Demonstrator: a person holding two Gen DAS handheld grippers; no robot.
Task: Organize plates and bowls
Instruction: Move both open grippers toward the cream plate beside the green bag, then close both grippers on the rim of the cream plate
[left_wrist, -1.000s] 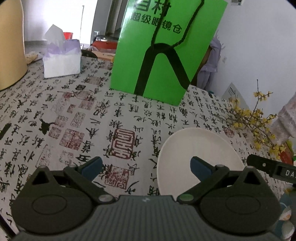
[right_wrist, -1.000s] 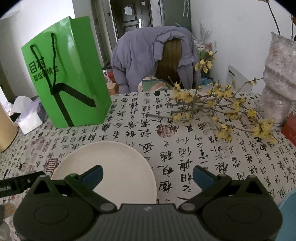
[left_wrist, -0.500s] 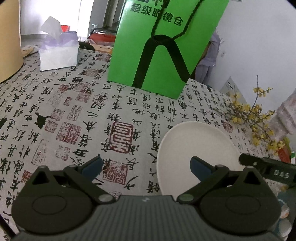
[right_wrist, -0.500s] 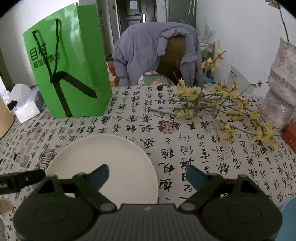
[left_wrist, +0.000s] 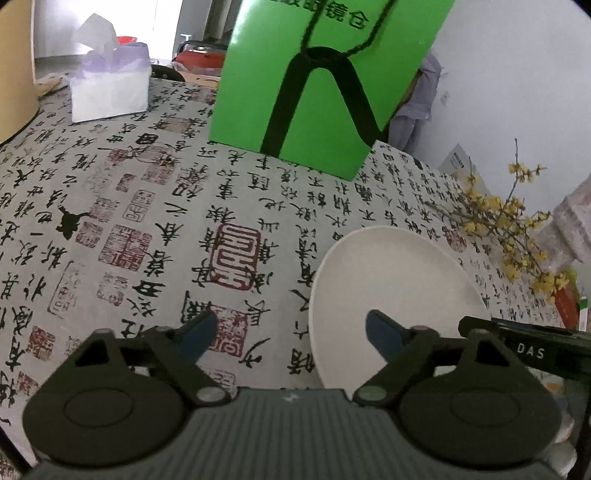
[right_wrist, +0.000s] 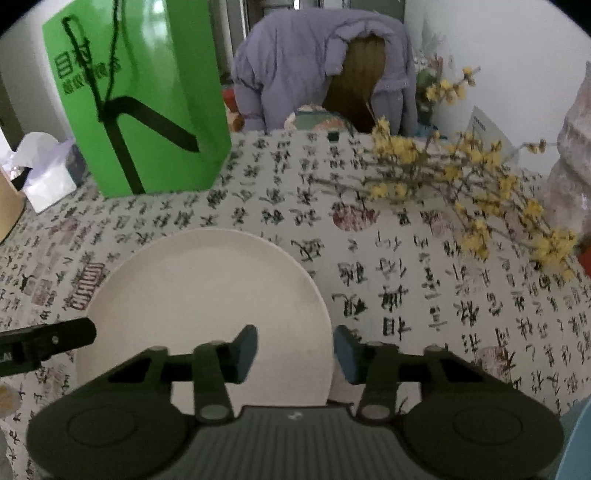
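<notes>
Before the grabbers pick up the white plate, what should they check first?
1. Right gripper straddles the plate rim: ok, one finger over the plate, one outside; jaws have just been closing.
2. Pads pressing the rim: cannot tell.
3. Left gripper lined up: not ok, rim only near its right finger; jaws have just been closing, nothing between them.
4. Plate is bare: ok.
5. Flower branches apart from the plate: ok.
6. Green bag apart: ok.
</notes>
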